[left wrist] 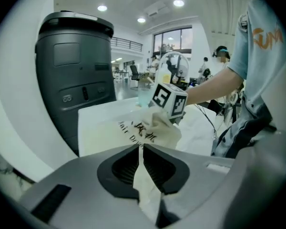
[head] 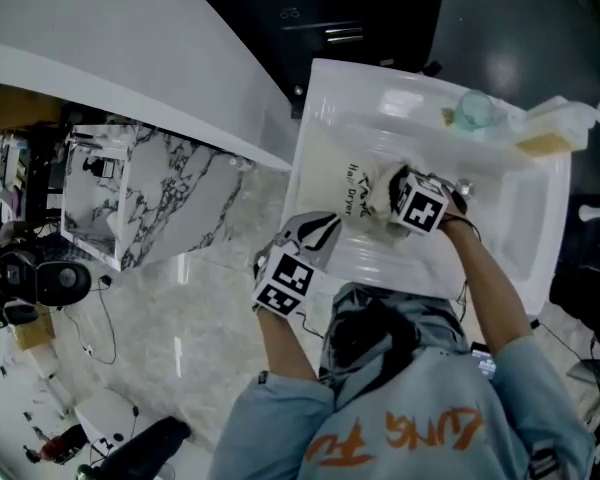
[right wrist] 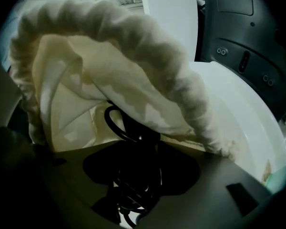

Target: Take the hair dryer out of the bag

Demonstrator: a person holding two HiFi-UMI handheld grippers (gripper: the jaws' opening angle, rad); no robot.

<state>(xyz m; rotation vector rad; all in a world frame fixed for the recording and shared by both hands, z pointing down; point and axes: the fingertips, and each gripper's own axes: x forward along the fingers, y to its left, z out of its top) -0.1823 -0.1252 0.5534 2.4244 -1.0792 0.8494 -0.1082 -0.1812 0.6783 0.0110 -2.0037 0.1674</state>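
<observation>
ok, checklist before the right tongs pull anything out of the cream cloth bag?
1. Fabric of the cream cloth bag pinched by the left tongs: ok, shut on a fold.
2. Bag's gathered mouth open: ok.
3. Tips of the right tongs at that mouth: ok.
4. Black coiled cord between the right tongs: ok.
5. Firm grip on that cord: cannot tell, too dark.
6. Hair dryer body in sight: not ok, only cord shows.
</observation>
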